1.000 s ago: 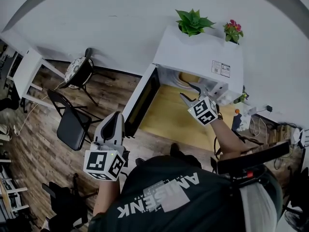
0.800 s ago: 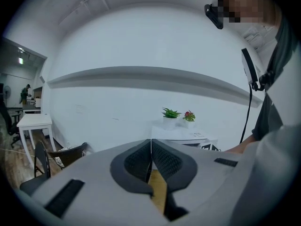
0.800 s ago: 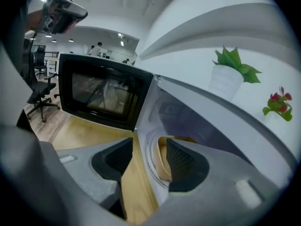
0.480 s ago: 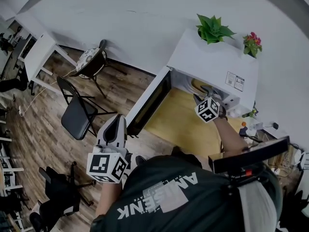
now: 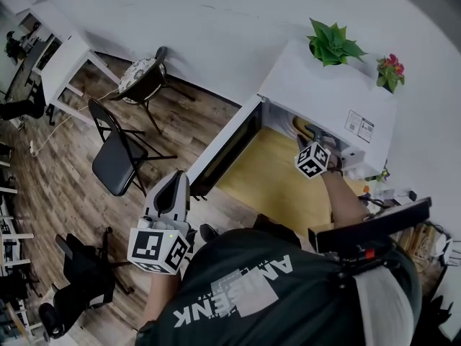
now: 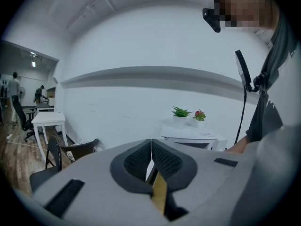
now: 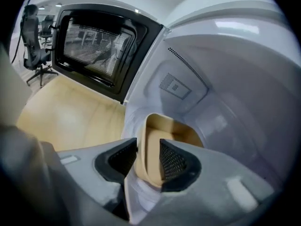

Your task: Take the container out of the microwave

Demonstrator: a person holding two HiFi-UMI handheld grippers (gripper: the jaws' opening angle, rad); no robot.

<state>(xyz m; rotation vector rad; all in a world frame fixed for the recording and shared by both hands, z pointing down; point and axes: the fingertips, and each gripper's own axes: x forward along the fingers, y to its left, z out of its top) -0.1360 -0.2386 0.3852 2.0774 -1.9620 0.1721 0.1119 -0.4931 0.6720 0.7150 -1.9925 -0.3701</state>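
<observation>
Holding left gripper [image 6: 151, 147] near at left, ribbed dark fingers [image 6: 136, 161] pressed together on nothing. Farther right, reaching right gripper [image 7: 148, 150] into the white microwave [image 7: 225, 79]. Fingers apart, just been closing, astride the near wall of the beige container [image 7: 175, 132], one pad outside, one inside, not clamped. Smooth rounded tub inside the cavity, near its mouth, interior bare beige. Glossy dark-glass door [image 7: 94, 41] swung wide left over a bare stretch of pale wood worktop [image 7: 56, 112].
</observation>
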